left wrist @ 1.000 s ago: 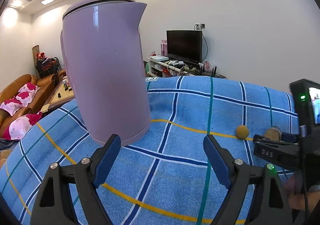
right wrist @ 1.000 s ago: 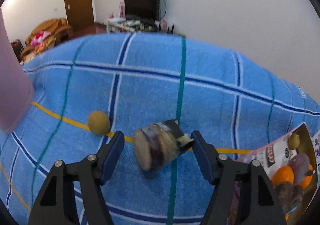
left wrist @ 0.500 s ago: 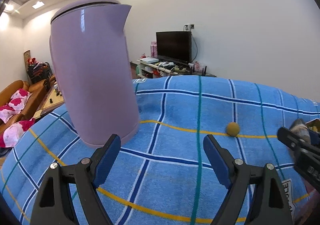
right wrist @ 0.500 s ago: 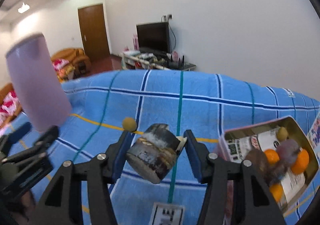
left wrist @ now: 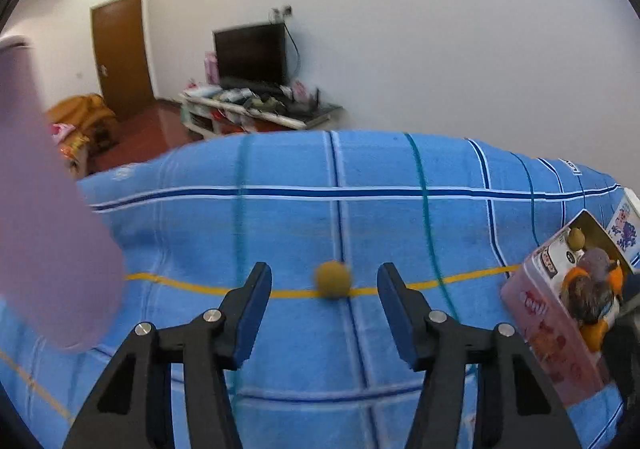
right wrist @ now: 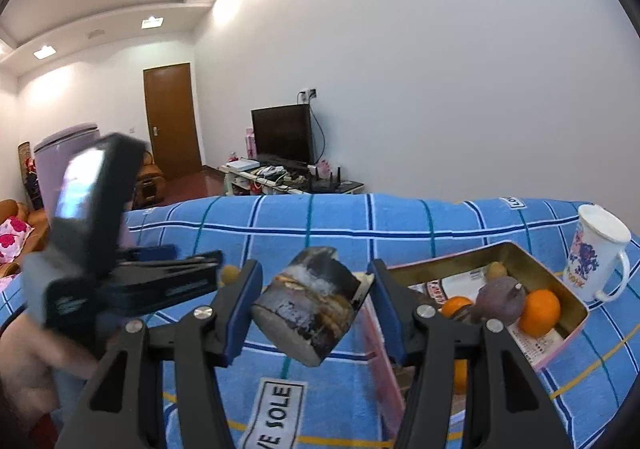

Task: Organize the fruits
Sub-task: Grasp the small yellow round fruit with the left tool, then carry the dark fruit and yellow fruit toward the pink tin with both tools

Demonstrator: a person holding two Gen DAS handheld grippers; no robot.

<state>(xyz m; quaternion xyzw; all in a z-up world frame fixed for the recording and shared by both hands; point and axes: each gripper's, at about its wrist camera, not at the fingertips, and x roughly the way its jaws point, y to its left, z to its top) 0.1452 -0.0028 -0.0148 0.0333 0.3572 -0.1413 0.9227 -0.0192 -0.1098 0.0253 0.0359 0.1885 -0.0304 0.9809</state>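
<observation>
At the far left stood a lilac kettle (left wrist: pixel 48 233), blurred and out of the action. Right of it, the left gripper (left wrist: pixel 324 285) was lined up on a small brownish-yellow fruit (left wrist: pixel 333 278) lying on the blue checked cloth (left wrist: pixel 400 233); its jaws had just been closing, yet the pads stood clear of the fruit on both sides, with the fruit lying beyond the tips rather than between them. That fruit looked light, round and firm — likely to roll if nudged, so it would best be taken across its middle with a gentle squeeze.

Further right, the right gripper (right wrist: pixel 316 303) held a dark, mottled, stubby fruit piece (right wrist: pixel 308 309) clear of the cloth, its jaws having narrowed onto it within the last second, both pads pressing its sides. It tilted, cut face downward. I judged it heavier and softer than the round fruit, perhaps bruised or damp-skinned, so a grip across its broad middle seemed safest.

Right again sat the open tin box (right wrist: pixel 560 281), near the held piece, holding oranges (right wrist: pixel 542 309), a purplish fruit (right wrist: pixel 502 297), a small yellowish fruit at the back and printed paper. At the far right stood a lidded white mug (right wrist: pixel 592 253) — its contents hidden.
</observation>
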